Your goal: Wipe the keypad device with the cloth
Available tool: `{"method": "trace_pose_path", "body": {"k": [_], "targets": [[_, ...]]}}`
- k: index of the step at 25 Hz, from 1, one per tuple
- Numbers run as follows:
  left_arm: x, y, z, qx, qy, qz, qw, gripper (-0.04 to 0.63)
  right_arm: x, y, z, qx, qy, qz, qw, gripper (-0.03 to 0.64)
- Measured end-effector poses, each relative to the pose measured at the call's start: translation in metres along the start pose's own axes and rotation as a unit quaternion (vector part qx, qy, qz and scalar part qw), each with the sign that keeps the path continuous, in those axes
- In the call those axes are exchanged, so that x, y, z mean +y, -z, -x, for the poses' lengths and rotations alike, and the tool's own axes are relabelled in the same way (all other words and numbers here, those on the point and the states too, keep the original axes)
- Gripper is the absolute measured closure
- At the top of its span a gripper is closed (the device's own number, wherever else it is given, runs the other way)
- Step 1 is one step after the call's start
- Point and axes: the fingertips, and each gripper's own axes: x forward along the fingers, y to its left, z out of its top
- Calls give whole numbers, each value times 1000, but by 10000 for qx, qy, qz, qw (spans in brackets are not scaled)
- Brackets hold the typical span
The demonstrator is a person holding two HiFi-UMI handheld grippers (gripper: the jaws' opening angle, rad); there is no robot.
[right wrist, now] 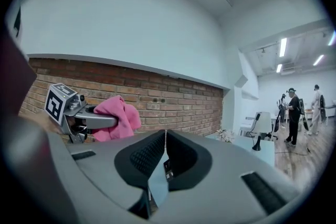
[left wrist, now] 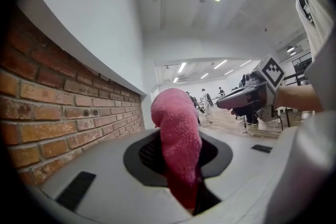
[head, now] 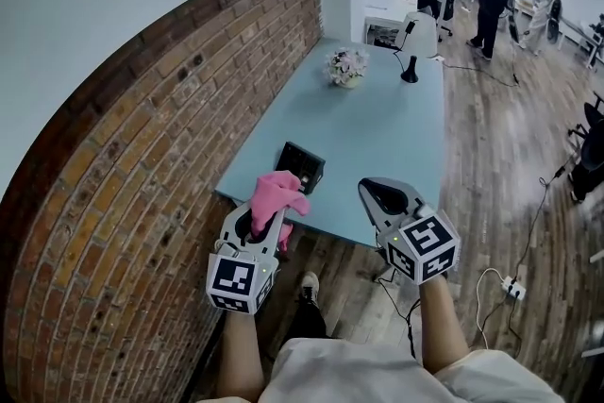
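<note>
- My left tool is clamped on the pink cloth. It's soft and floppy.
- Right tool is closed on nothing.
- Keypad device sits near the desk edge. It looks light and might slide.

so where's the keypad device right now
In the head view the keypad device lies on the blue table at its near-left corner, toward the brick wall, just beyond the pink cloth held in the left tongs.

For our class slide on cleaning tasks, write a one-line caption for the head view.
Left gripper holds a pink cloth near the keypad device on a blue table; right gripper empty.
</note>
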Motion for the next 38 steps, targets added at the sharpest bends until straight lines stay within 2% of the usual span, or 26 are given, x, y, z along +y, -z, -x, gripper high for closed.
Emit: {"method": "trace_pose_path", "body": {"k": [6, 11, 20, 29, 38], "targets": [[44, 12, -44, 33, 43, 32, 10000, 469, -25, 3, -57, 98, 89, -71, 9999, 583], [75, 26, -79, 136, 97, 81, 9998, 469, -35, 10, -100, 260, -12, -141, 9996, 583], [118, 62, -135, 374, 153, 294, 9988, 469, -54, 50, -160, 801, 16, -371, 9961, 581], [153, 125, -189, 689, 271, 309, 9968, 468, -64, 98, -217, 1378, -36, -478, 9893, 558], [160, 194, -239, 1008, 759, 586, 9903, 468, -71, 165, -272, 2094, 144, -512, 9764, 543]]}}
